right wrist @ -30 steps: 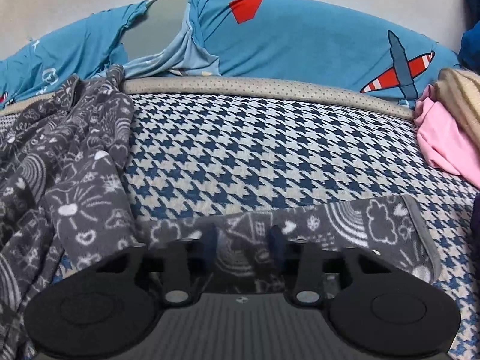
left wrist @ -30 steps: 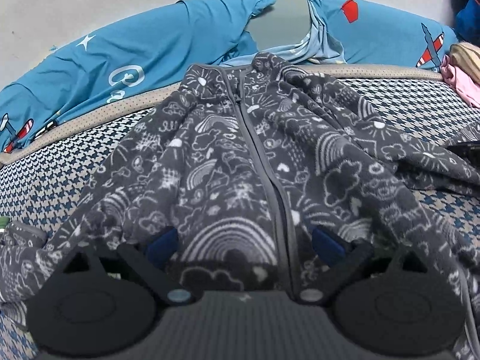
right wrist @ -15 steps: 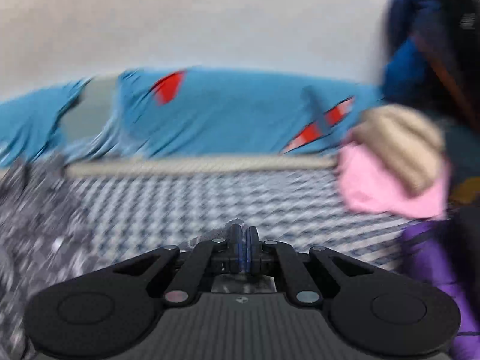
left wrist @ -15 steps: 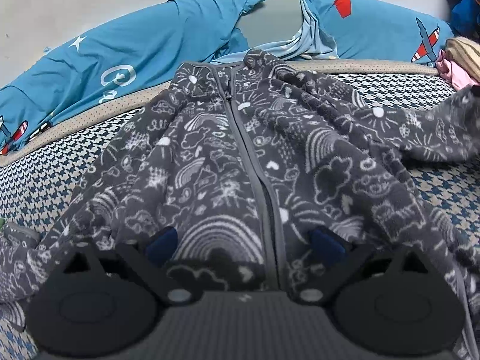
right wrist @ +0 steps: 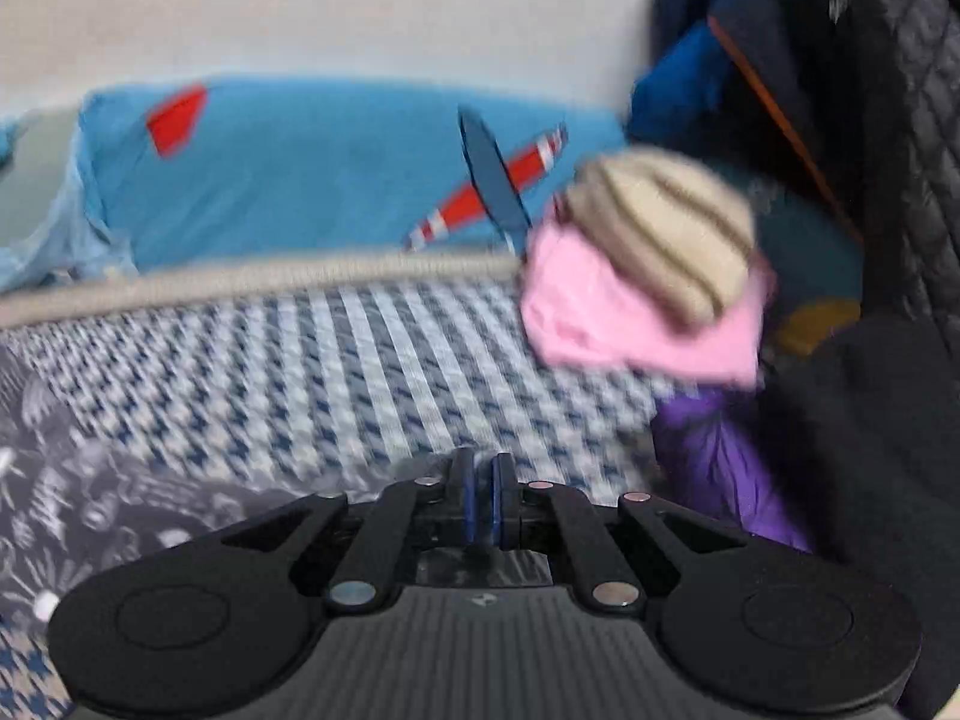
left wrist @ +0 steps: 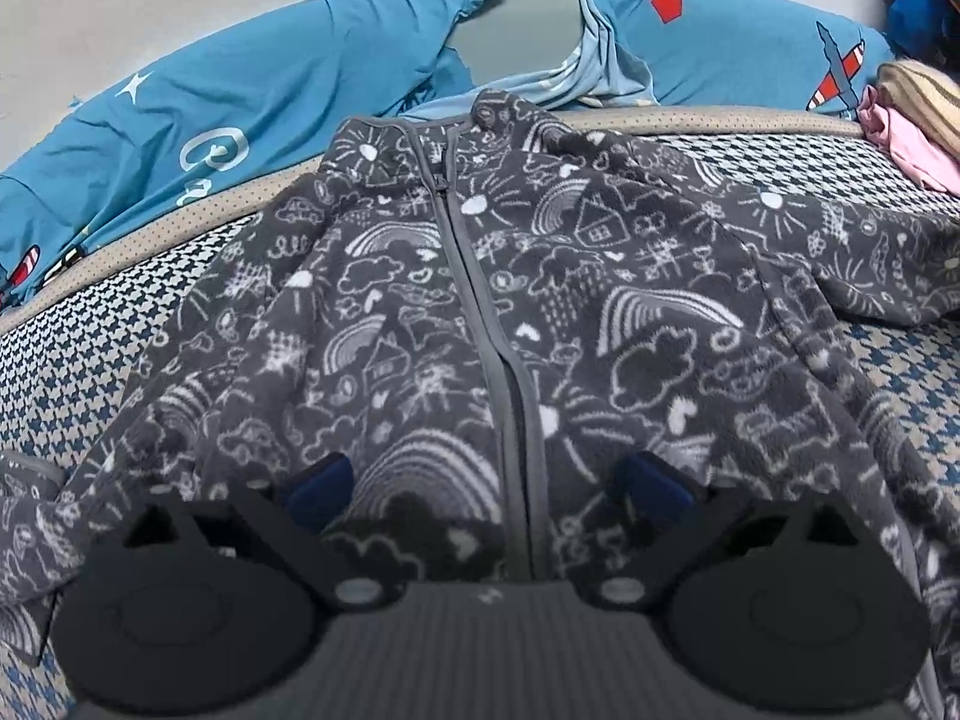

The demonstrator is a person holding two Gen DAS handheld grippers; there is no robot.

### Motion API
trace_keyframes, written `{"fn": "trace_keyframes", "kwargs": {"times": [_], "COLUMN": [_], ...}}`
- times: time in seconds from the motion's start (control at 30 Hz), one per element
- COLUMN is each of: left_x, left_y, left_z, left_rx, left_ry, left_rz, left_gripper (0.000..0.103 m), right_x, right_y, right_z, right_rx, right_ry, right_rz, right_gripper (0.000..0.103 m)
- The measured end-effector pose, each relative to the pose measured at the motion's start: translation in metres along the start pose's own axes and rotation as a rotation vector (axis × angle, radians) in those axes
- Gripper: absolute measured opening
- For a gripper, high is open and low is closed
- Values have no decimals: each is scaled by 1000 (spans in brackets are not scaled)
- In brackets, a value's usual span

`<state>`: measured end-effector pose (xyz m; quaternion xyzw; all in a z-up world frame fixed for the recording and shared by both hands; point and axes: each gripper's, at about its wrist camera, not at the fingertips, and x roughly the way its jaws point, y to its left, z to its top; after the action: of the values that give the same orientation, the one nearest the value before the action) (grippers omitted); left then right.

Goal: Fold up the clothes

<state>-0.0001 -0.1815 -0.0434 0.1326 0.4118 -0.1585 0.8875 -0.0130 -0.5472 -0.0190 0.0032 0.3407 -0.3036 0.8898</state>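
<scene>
Folding the fleece jacket [left wrist: 480, 312]: right gripper [right wrist: 483, 501] pinched together, apparently on the sleeve, though blur hides any cloth. Left gripper [left wrist: 489, 492] spread apart over the hem. Next, I'd carry the sleeve across the front.

Your left gripper [left wrist: 489, 483] stands with jaws spread wide, while your right gripper [right wrist: 483, 501] has them pressed together.

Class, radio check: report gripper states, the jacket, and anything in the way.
Left gripper open over the jacket hem. Right gripper shut, whether on the sleeve can't be told. Jacket flat, zipped, unfolded. Pink garment at the bed's right edge.
</scene>
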Motion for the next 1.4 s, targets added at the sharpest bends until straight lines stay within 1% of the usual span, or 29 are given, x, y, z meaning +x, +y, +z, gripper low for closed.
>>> {"fn": "trace_keyframes", "kwargs": {"times": [0.03, 0.1, 0.13, 0.2, 0.27, 0.47, 0.53, 0.67, 0.7, 0.77, 0.9, 1.0, 1.23, 1.4], "left_x": [0, -2, -2, -2, -3, -2, -1, 0, 1, 1, 4, 6, 10, 13], "left_y": [0, -2, -2, -4, -5, -9, -8, -9, -9, -9, -8, -7, -3, 0], "left_z": [0, 0, 0, 0, 0, -1, -1, 0, 0, 1, 3, 5, 8, 10], "left_rx": [1, 4, 6, 4, 5, 17, 13, 6, 4, -3, -19, -34, -60, -74], "left_ry": [0, -3, -4, -4, -3, -4, 0, 0, 1, 5, 15, 23, 40, 51], "left_rz": [-1, -2, -2, -2, -6, -5, -6, -3, -4, -8, -19, -26, -37, -44], "left_gripper": [99, 99, 99, 99, 99, 100, 101, 102, 102, 103, 103, 103, 103, 103], "right_x": [2, -3, -6, -12, -14, -11, -10, -4, -2, 2, 10, 15, 24, 32], "right_y": [-3, -12, -16, -20, -16, 17, 33, 62, 69, 84, 110, 132, 164, 186], "right_z": [-1, 1, 2, 5, 6, 9, 10, 9, 8, 9, 13, 17, 27, 25], "right_rx": [14, 60, 82, 124, 132, 86, 50, -1, -7, -28, -66, -80, -53, -105], "right_ry": [15, -8, -21, -56, -73, -69, -68, -59, -54, -53, -57, -53, -51, -18], "right_rz": [-7, -5, 2, 65, 141, 365, 418, 489, 507, 531, 579, 613, 670, 704], "right_gripper": [4, 9, 9, 10, 10, 11, 13, 25, 26, 27, 36, 39, 46, 52]}}
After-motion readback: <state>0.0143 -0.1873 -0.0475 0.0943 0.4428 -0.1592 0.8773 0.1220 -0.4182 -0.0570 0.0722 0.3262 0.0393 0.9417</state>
